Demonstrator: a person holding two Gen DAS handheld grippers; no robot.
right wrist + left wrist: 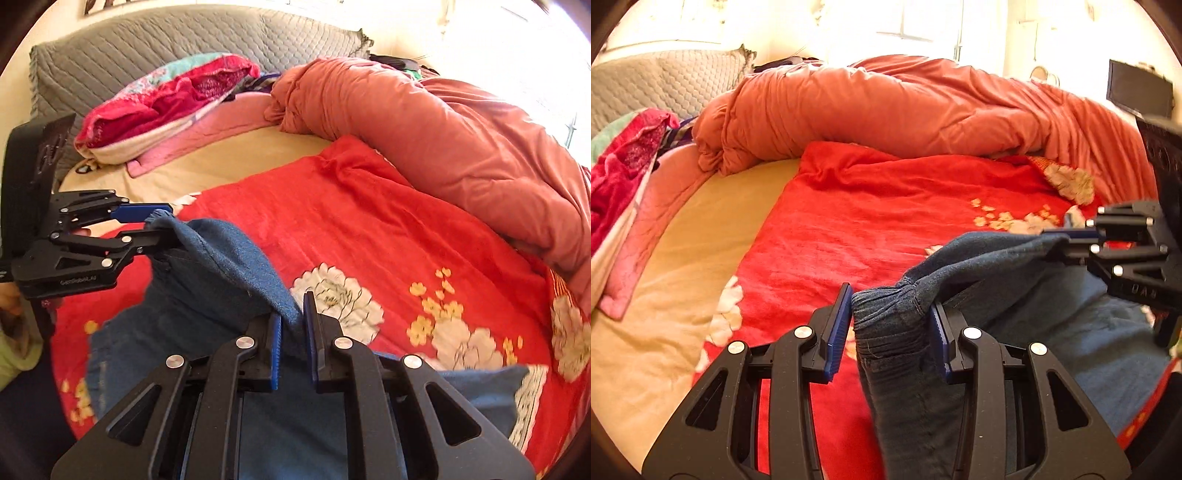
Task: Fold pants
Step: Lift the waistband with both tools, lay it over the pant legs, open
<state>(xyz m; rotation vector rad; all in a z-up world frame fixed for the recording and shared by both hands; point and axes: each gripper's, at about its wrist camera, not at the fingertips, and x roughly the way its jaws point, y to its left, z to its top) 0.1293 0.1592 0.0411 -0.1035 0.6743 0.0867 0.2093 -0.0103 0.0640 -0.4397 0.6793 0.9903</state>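
My left gripper (890, 328) and right gripper (292, 341) both pinch the jeans (207, 295) above the red blanket (369, 221). Next I fold them over.

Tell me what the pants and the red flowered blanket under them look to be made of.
Pants: blue denim, matte, judging by the woven twill grain and the stitched, gathered waistband. Red flowered blanket: probably plush fleece, softly sheened, with a short fuzzy nap and printed white and yellow flowers.

red floral blanket (369, 229) | rolled orange duvet (886, 110) | grey quilted headboard (147, 44)
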